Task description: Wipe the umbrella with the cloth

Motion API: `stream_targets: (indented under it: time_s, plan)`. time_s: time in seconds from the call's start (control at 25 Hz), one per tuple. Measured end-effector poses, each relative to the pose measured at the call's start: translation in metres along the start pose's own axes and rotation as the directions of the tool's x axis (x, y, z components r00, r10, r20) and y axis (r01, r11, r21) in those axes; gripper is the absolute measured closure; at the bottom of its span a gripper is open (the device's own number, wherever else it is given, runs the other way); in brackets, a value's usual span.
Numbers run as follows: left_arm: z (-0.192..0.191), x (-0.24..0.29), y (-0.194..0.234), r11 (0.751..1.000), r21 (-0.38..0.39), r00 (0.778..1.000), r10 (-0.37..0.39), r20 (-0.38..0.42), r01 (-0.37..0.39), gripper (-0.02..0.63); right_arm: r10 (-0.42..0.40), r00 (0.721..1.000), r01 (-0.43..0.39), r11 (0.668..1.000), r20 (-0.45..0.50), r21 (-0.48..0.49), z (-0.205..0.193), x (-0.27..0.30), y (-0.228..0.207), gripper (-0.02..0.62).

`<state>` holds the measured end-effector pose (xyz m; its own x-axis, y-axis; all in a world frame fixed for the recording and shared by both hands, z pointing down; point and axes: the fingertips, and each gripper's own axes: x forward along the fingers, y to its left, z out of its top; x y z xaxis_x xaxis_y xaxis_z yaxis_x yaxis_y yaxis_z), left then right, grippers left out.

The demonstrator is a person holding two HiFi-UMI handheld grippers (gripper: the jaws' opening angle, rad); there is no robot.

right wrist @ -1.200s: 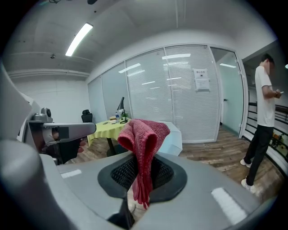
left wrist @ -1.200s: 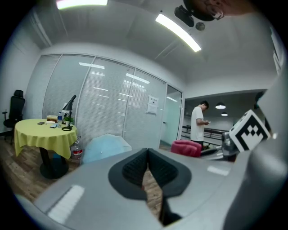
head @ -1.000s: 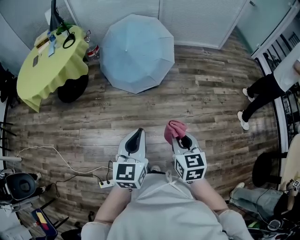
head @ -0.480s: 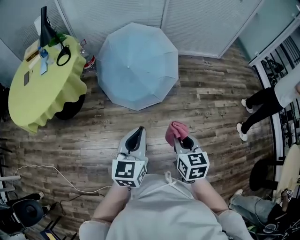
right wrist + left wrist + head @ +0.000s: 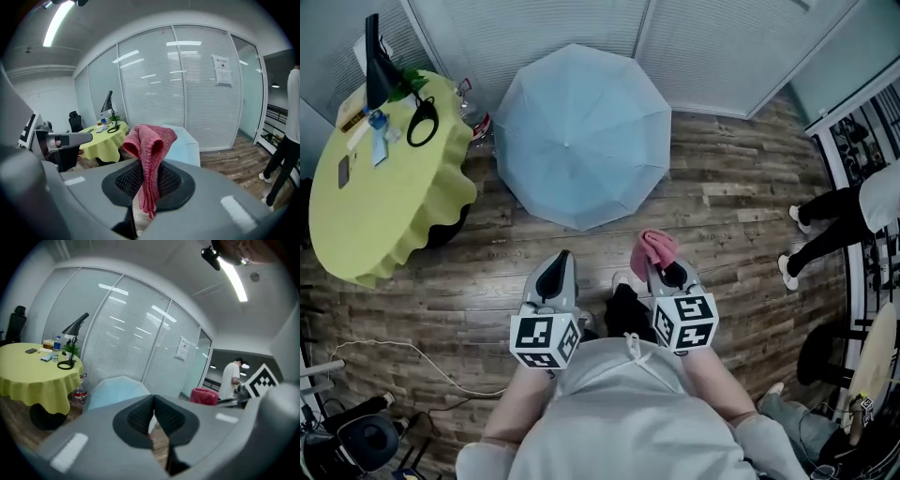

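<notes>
Jaws: right gripper (image 5: 149, 180) is clamping my limp pink cloth (image 5: 152, 138) mid-fold, left gripper (image 5: 152, 404) sitting closed, empty; umbrella (image 5: 579, 131) probably light, yielding.

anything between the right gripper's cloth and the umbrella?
Nothing visible. Only wooden plank floor lies between the right gripper, shut on the pink knitted cloth, and the open light-blue umbrella. The yellow-draped round table stands off to the left.
</notes>
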<state>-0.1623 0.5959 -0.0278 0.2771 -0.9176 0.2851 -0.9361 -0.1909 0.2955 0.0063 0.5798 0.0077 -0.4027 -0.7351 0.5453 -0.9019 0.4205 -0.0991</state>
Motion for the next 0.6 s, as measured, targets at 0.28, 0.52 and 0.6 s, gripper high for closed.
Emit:
stream_targets:
  time_s: [0.28,0.52,0.6]
  plan:
    - [0.013,0.081,0.048,0.991,-0.039,0.992,0.127,-0.024,-0.128,0.598,0.064,0.998,-0.064,0.998,-0.015,-0.004,0.043,0.097,-0.04,0.538]
    - [0.047,0.181,0.065,0.98,-0.023,0.98,0.198,-0.038,-0.198,0.598,0.139,0.99,-0.14,0.989,-0.034,-0.045,0.108,0.19,-0.091,0.538]
    - [0.053,0.213,0.072,0.973,-0.035,0.973,0.225,-0.048,-0.226,0.598,0.161,0.986,-0.164,0.985,-0.053,-0.06,0.121,0.219,-0.109,0.538]
